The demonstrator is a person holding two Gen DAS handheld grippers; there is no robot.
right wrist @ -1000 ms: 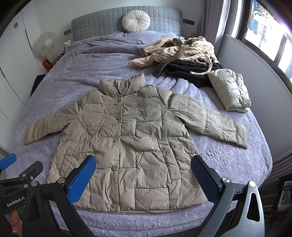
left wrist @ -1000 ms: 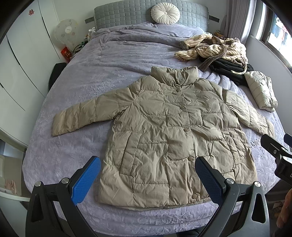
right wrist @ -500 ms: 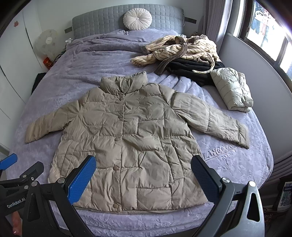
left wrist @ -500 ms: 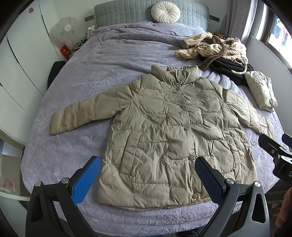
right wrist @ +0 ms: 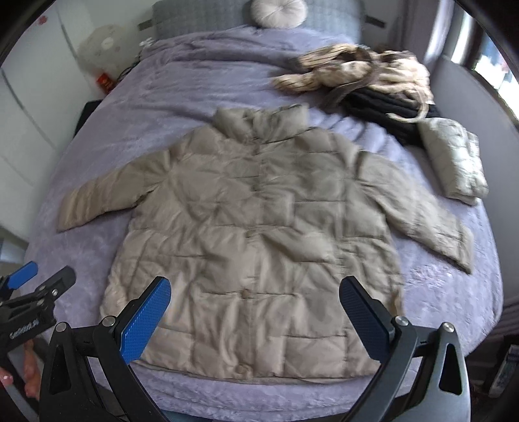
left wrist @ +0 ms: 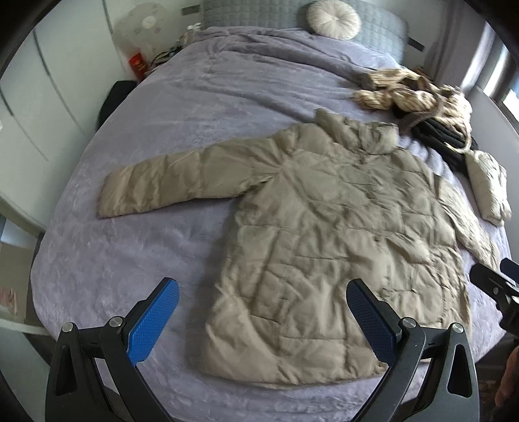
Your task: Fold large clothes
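Note:
A beige quilted puffer jacket (left wrist: 331, 233) (right wrist: 259, 233) lies flat and buttoned on the purple bedspread (left wrist: 136, 246), sleeves spread out, collar toward the headboard. My left gripper (left wrist: 262, 321) hovers open above the jacket's lower left hem, nothing between its blue pads. Over the bottom hem near the button line, my right gripper (right wrist: 254, 316) is also open and holds nothing. Each gripper shows at the edge of the other's view: the right gripper (left wrist: 496, 289), the left gripper (right wrist: 32, 285).
A striped garment (right wrist: 350, 71) and a dark one (right wrist: 382, 107) are piled at the bed's far right, with a folded beige jacket (right wrist: 454, 159) beside them. A round cushion (right wrist: 279, 11) leans on the headboard. A fan (left wrist: 142, 24) and white cupboards stand to the left.
Both grippers have moved closer to the bed; the left view has swung left, so the jacket sits further right in it. Both stay open.

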